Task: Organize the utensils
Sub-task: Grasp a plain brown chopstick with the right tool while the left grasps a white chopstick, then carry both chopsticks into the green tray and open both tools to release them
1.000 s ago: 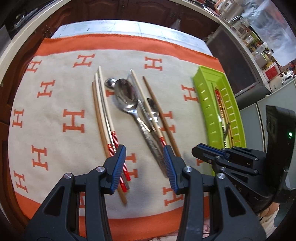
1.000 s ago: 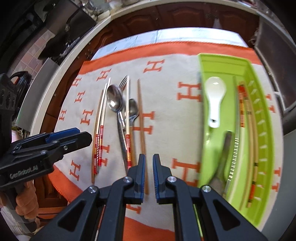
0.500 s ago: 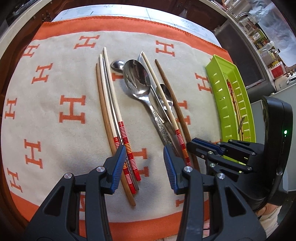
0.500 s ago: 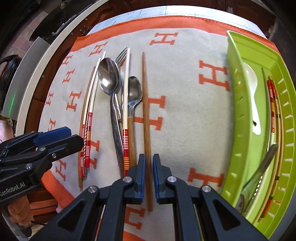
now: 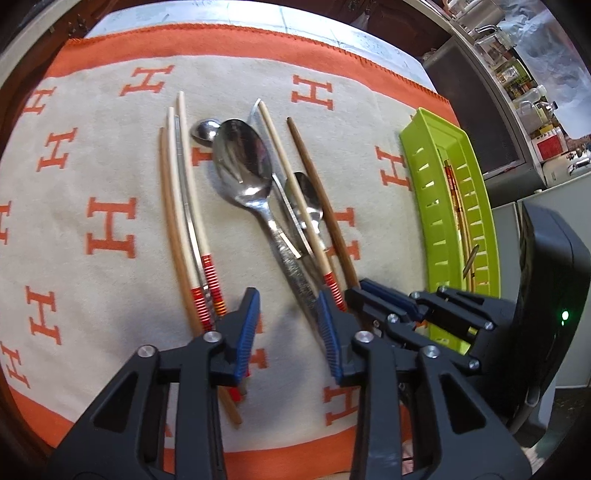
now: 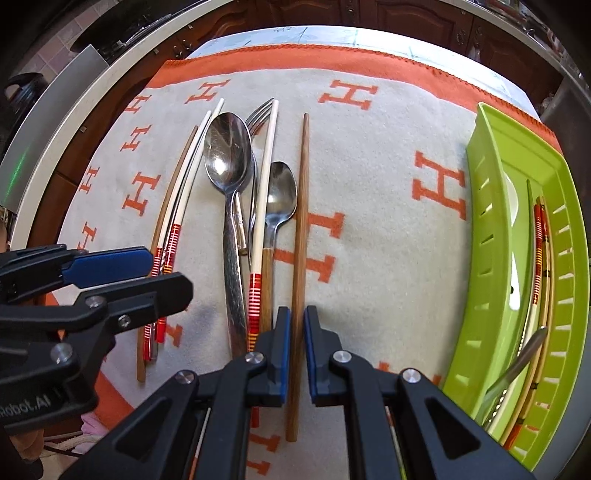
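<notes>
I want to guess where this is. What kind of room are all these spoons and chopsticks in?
Most likely a home kitchen. Spoons and chopsticks lie on a cloth beside a green utensil tray, with dark wooden cabinets behind and jars on a counter.

Three spoons (image 6: 227,155), one fork (image 6: 258,114), five chopsticks (image 6: 301,221) on cloth, one tray (image 6: 491,258)

Both grippers: black plastic frames, silver screws, blue ribbed fingers (image 5: 248,332); green LED on right body.

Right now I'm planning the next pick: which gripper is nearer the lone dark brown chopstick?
Right. The right gripper has its jaws straddling the dark brown chopstick; the left gripper hangs open beside it, over the spoon handles.
</notes>
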